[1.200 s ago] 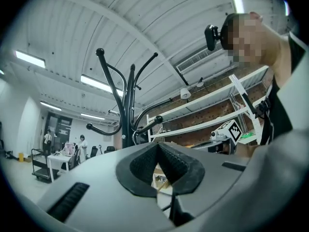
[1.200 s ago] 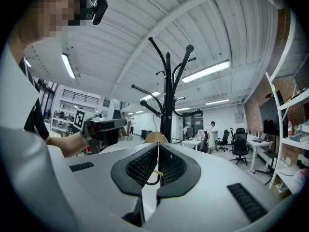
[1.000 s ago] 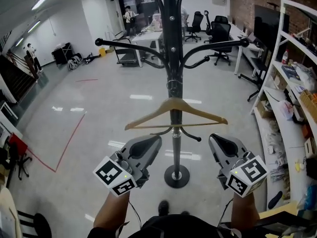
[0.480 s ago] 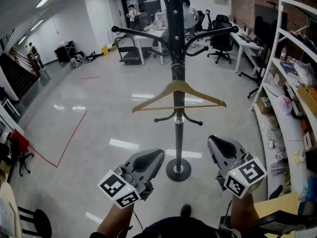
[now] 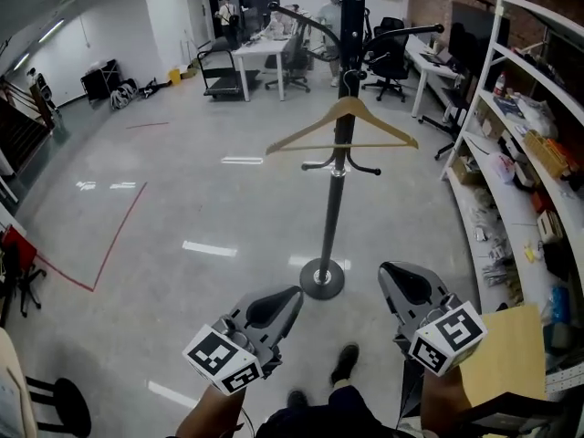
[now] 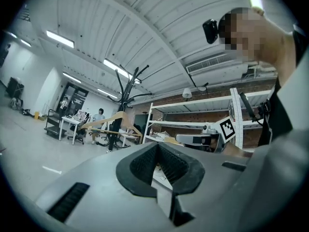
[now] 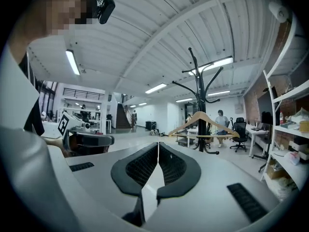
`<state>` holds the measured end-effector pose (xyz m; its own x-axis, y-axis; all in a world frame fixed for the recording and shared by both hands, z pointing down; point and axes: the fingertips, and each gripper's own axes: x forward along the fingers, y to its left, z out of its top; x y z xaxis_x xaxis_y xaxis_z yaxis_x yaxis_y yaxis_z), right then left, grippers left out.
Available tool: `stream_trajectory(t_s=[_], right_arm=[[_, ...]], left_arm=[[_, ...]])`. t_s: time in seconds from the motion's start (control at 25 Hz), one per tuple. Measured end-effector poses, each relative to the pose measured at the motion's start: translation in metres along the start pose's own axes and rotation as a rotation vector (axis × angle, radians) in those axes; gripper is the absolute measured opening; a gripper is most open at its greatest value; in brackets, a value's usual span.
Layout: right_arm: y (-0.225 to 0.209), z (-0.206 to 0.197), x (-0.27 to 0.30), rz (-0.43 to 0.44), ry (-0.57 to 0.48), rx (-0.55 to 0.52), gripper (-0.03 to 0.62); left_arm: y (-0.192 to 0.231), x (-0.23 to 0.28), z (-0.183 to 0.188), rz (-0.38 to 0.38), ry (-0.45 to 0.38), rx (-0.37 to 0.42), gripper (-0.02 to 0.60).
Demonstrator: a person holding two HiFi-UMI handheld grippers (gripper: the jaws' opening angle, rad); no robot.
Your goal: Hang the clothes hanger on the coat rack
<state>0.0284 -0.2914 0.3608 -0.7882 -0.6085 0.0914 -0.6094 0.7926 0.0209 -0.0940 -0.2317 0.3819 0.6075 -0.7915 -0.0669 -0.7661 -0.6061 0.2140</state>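
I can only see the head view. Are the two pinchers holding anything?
Observer: No. The left gripper view shows the left gripper with its jaws closed together and nothing between them.
Operator: And the other one?
Observer: The right gripper is shut and empty too, seen in its own view.
Operator: What's above the top of my picture?
Observer: The right gripper view shows the top of the coat rack, with prongs curving up above the clothes hanger.
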Motion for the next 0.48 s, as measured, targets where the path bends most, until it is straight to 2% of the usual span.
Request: stream_trajectory(t_s=[0.24,0.48], right_arm=[[0.051,0.0,-0.045,-0.02,0.012,0.011,0.009],[0.079,0.011,-0.098,-0.01,-0.022,-0.011,0.009]], left_arm=[[-0.042,-0.048,-0.011,-0.013,0.015,-0.045,0.0],[-0.093,-0.068,-0.003,-0.016,-0.01,-0.015,0.0]])
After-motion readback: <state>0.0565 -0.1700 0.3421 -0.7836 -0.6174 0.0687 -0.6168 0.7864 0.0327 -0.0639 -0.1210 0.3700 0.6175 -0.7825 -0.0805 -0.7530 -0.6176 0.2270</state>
